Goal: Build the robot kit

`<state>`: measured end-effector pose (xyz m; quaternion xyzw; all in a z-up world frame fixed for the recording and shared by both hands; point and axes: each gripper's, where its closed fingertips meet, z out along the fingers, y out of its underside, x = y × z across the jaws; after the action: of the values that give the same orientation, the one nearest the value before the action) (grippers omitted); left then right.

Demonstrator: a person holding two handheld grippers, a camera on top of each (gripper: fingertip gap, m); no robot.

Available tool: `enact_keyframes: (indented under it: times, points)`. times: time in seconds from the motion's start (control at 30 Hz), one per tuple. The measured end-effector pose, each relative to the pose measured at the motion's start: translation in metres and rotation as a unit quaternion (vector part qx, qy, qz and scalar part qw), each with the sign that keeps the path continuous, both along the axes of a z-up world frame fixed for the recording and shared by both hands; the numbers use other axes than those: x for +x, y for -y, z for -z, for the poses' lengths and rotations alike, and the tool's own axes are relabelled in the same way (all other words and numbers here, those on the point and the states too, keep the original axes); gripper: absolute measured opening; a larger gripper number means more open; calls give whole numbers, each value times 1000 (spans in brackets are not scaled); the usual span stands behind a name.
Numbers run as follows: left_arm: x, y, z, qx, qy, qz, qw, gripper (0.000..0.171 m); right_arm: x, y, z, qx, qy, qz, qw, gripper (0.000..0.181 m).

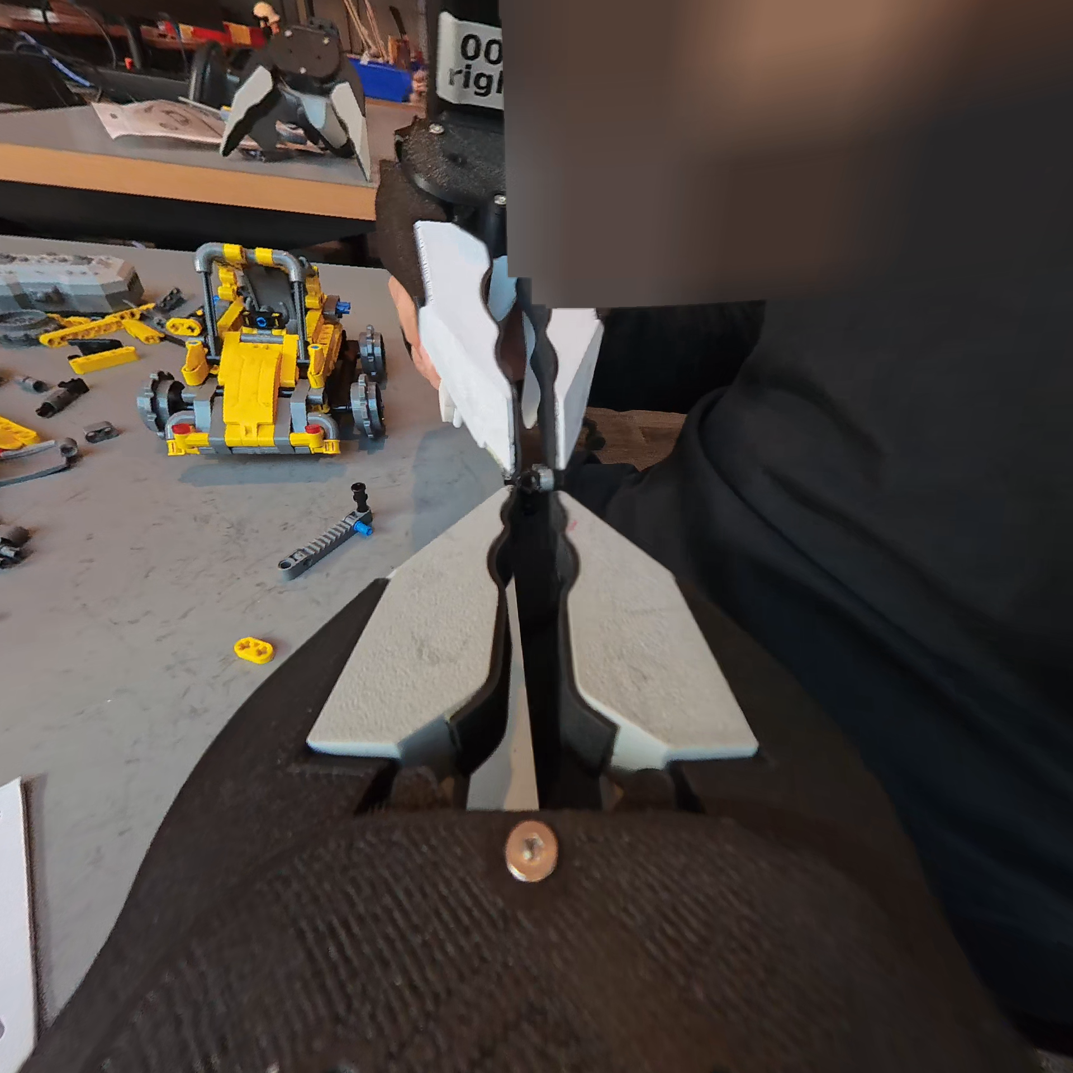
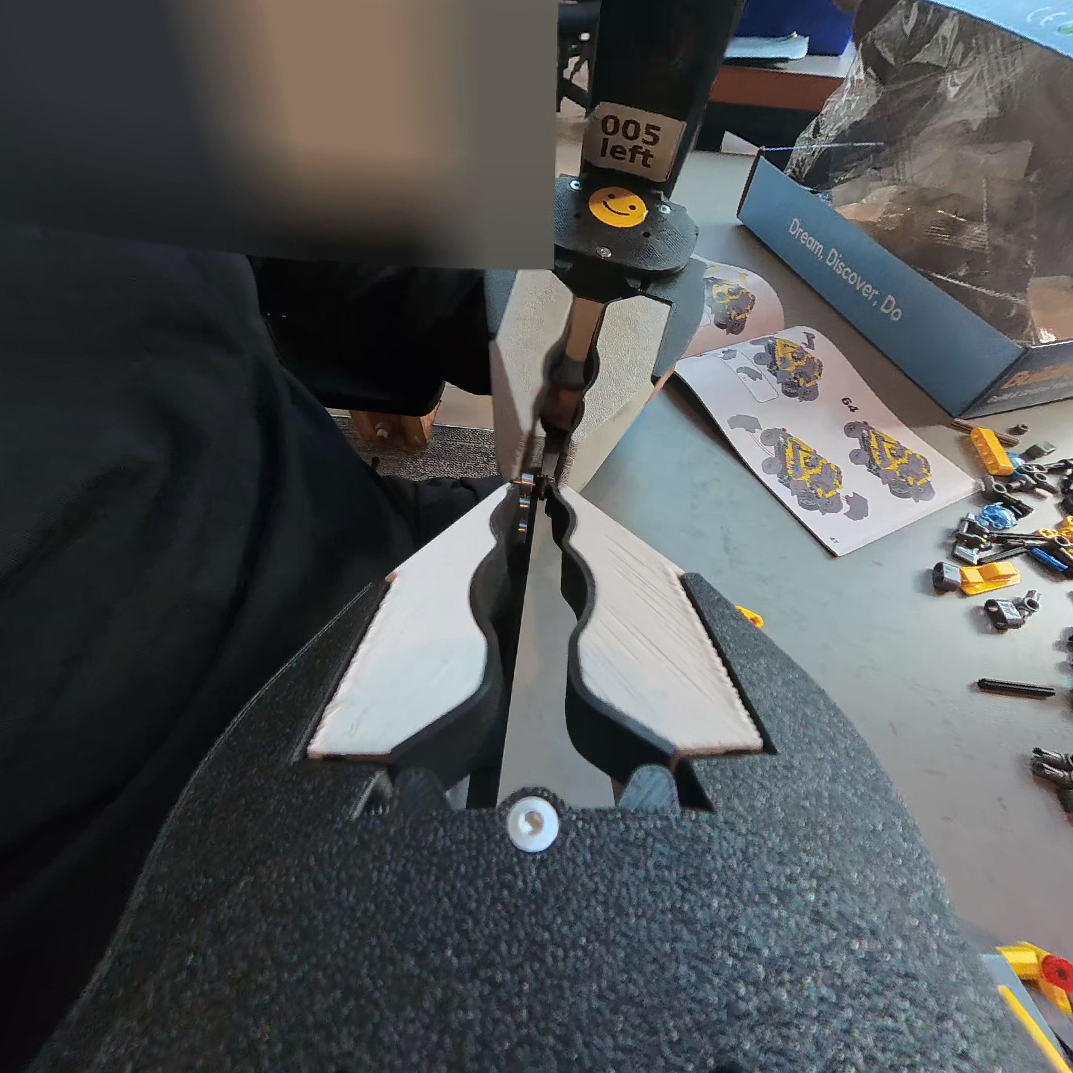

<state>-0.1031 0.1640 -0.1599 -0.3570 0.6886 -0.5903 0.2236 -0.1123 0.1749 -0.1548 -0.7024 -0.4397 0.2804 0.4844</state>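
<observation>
**Two grippers tip to tip on a small pin**

The left gripper (image 1: 531,485) and the right gripper (image 2: 531,485) meet nose to nose at the centre of both frames, above a dark sleeve and lap rather than over the table (image 1: 174,609). Both are clenched, fingertips almost closed. Pinched where they meet is a small piece (image 1: 537,479): a black pin with a grey bush. In the right wrist view a thin black plate edge (image 2: 522,514) also shows at the right gripper's tips. Which gripper grips which part I cannot tell; the two sets of tips are touching or nearly so.

The pin's long axis runs across the frame, left to right, crosswise to both grippers' fingers. Neither gripper is nearer: it lies straight ahead of each, at the tips.

The left wrist view alone shows the yellow vehicle (image 1: 261,371) in the left middle, a grey toothed bar (image 1: 325,543) and a yellow link (image 1: 254,649) lower down, and a spare gripper (image 1: 302,98) on a far bench at upper left. The right wrist view alone shows the booklet (image 2: 813,441), the blue box (image 2: 871,290) at upper right, and loose parts (image 2: 1010,551) along the right edge.
</observation>
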Motion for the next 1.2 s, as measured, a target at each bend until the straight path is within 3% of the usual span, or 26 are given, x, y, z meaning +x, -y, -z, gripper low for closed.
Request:
enact_keyframes:
  times: [0.07,0.17,0.53,0.8,1.2]
  points:
    - [-1,1,0,9,5,-1,1000,17,1,-1,1,2,4,5,1000,10]
    - [0,1,2,12,1,-3,1000,8,-1,1,2,-2,5,-2,1000,11]
    - [-4,8,3,34,11,10,999,8,-4,8,4,16,48,-24,998,12]
    - [-9,19,13,123,46,8,991,8,-9,20,12,88,154,-27,984,11]
    - [-3,17,30,155,-7,-3,988,2,-4,21,28,85,207,-11,974,10]
